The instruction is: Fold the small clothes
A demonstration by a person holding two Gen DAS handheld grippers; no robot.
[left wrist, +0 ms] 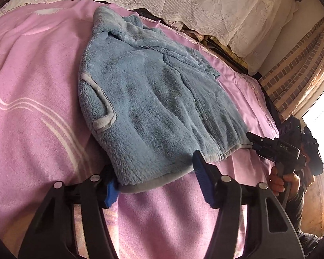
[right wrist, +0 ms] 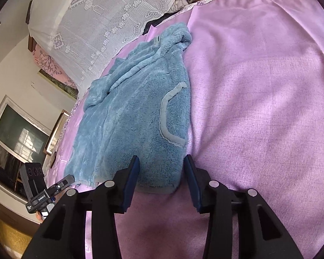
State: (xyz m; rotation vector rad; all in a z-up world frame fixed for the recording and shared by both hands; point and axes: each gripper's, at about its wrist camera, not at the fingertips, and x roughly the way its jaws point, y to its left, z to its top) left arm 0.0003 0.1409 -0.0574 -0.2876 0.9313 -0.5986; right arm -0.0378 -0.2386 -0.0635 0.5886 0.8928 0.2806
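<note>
Left gripper (left wrist: 154,173) held open, blue pads (left wrist: 202,178) straddling the near hem corner of the blue fleece jacket (left wrist: 144,99) without pinching it; right gripper (right wrist: 161,178) likewise open, fingers either side of the other hem corner. Jacket spread flat on the pink bedsheet (left wrist: 32,86), zipper (left wrist: 202,116) closed, grey-trimmed pocket (right wrist: 170,116) facing up, hood toward the lace-covered pillows (left wrist: 183,4). No containers seen; window (right wrist: 17,138) noted beyond the bed.
</note>
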